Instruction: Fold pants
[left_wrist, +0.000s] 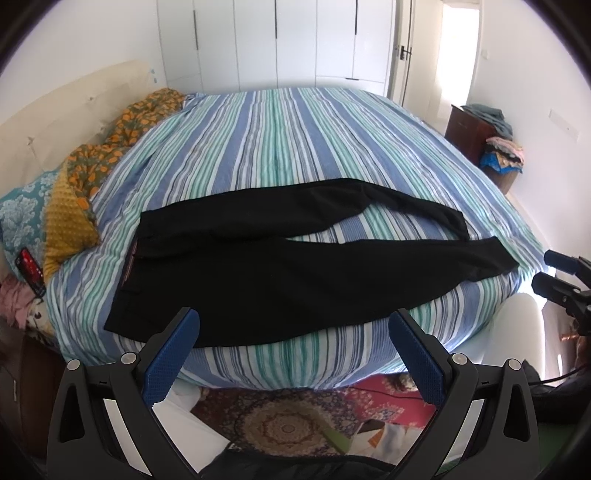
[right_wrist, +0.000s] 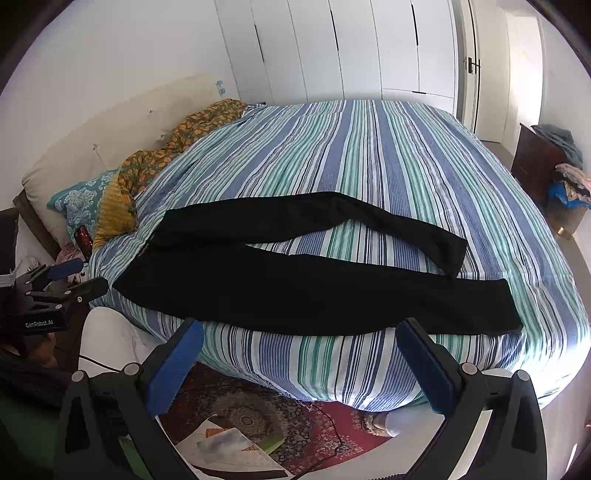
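Basket (left_wrist: 504, 173) on the floor past the far right corner of the bed, beside a dark wooden cabinet (left_wrist: 469, 131). It is heaped with mixed clothes, blue and pink among them; individual items too small to tell apart. More folded cloth, grey-blue, sits on top of the cabinet.

Bed (left_wrist: 280, 147) covered in a sheet striped blue, green and white. Along the headboard side: a teal patterned pillow (left_wrist: 22, 206), an orange-and-green flowered blanket (left_wrist: 110, 147) bunched up, a mustard cushion (left_wrist: 68, 225) against it.

Pants (left_wrist: 266, 266): black, lying flat on the near part of the bed, close to its front edge. Waistband to the left, legs running right. A reddish lining strip shows at the waist opening. The two legs are spread apart in a narrow V with striped sheet showing between them; the far leg bends and its cuff comes back down to touch or overlap the near leg close to the cuffs. Unfolded, few wrinkles visible, the fabric too dark to read much detail.

Left gripper (left_wrist: 293, 325): jaws wide apart, holding nothing, hovering off the front edge of the bed, not touching the pants. Right gripper (right_wrist: 299, 336): same, spread wide and empty, short of the cloth.

Patterned red rug (right_wrist: 258, 417) on the floor below, with some papers (right_wrist: 229, 446) on it.
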